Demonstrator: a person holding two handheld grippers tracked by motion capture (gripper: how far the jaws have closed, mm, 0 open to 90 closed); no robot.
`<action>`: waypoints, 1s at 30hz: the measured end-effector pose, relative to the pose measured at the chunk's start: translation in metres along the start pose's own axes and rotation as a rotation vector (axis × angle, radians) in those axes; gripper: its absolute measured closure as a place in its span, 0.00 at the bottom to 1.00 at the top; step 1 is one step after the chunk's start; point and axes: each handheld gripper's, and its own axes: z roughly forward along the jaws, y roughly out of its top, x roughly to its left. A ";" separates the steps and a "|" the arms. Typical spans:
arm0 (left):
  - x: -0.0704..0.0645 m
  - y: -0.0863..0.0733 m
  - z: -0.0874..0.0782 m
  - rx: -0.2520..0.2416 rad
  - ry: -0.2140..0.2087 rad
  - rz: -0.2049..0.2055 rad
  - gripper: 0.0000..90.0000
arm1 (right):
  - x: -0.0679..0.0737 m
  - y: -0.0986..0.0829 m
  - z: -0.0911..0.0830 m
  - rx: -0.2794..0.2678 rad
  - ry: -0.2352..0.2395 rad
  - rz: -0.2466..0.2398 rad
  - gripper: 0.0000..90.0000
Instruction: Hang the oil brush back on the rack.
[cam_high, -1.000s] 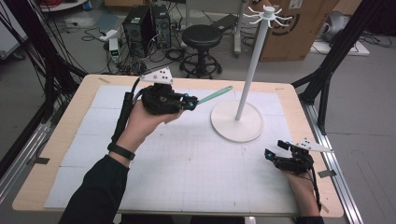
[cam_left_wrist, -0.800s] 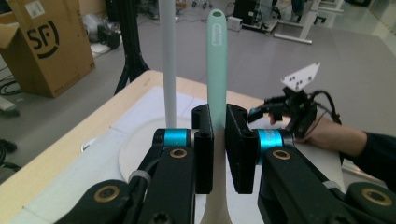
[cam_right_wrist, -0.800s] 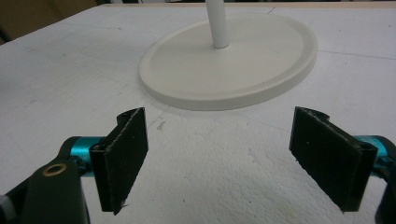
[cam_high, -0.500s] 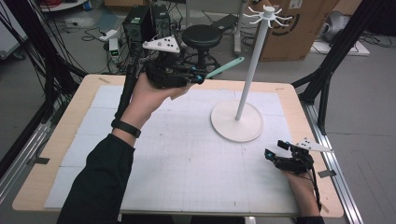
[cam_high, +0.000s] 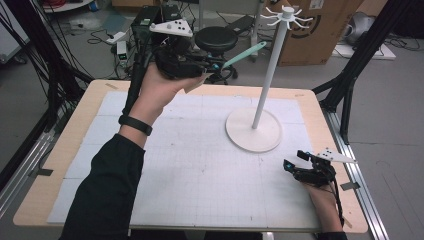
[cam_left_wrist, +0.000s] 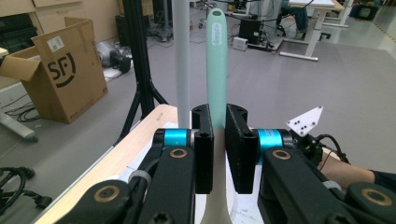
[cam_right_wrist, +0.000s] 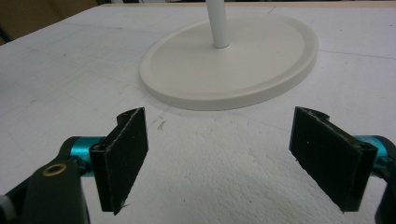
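"SF" box beyond the desk.
The left gripper, clamping a mint spatula, is rising higher; the right gripper is resting wide open, empty.

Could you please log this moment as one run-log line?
left gripper: shut on mint utensil handle, raised | right gripper: open, low over table | hook stand: upright, untouched

SF cardboard box, black stool — bg, cables
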 end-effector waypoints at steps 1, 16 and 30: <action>0.000 0.001 0.000 -0.007 -0.001 -0.003 0.91 | 0.000 0.000 0.000 0.001 0.000 0.002 0.21; 0.005 0.017 -0.002 -0.046 0.023 -0.001 0.91 | 0.000 0.000 0.000 0.000 0.000 0.000 0.21; 0.009 0.022 0.003 -0.046 0.029 -0.005 0.91 | 0.000 0.000 0.000 0.002 0.000 -0.001 0.21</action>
